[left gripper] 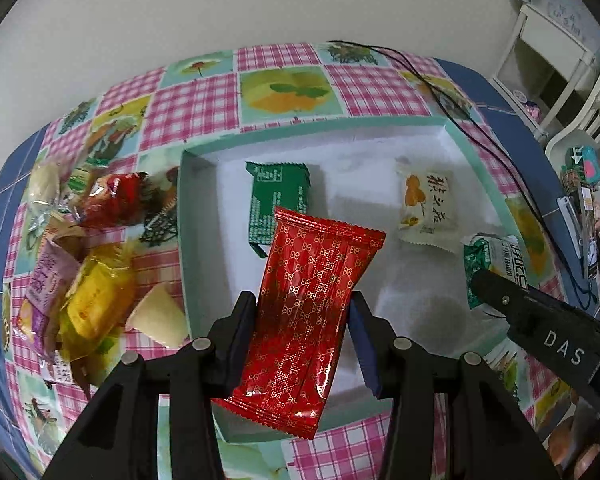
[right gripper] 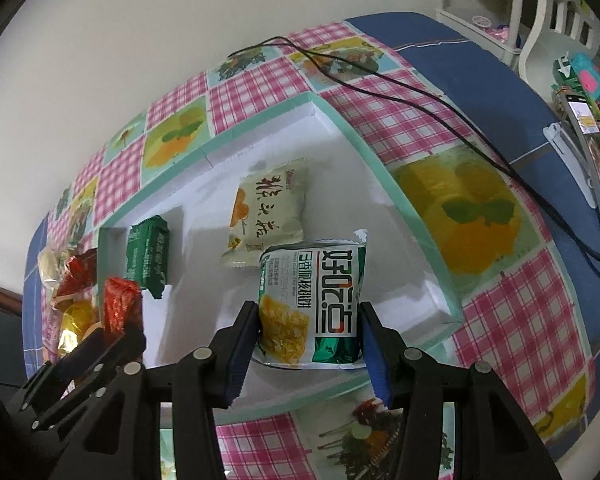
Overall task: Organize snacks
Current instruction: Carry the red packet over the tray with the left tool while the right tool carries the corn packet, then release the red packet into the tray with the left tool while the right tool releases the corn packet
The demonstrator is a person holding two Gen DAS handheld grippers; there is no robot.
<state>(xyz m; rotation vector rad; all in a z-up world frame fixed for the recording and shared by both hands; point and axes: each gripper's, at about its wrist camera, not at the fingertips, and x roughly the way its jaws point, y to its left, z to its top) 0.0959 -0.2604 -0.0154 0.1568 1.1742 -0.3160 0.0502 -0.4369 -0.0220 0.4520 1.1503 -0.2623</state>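
Currently left tool (left gripper: 302, 312) clamps red packet (left gripper: 314, 312) over tray (left gripper: 384, 126); right tool (right gripper: 310, 324) grips green-white packet (right gripper: 316, 300) above tray, both closed on snacks.

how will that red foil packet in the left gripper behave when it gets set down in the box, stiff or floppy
Probably fairly stiff: the red foil packet sticks out both ways from the left gripper without drooping. Its glossy foil looks slippery, so it may slide in the grip. It seems flat and light, so it should lie flat in the box rather than roll.

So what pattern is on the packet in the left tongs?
Shiny red foil snack packet with a repeating gold motif, clearest in the left wrist view.
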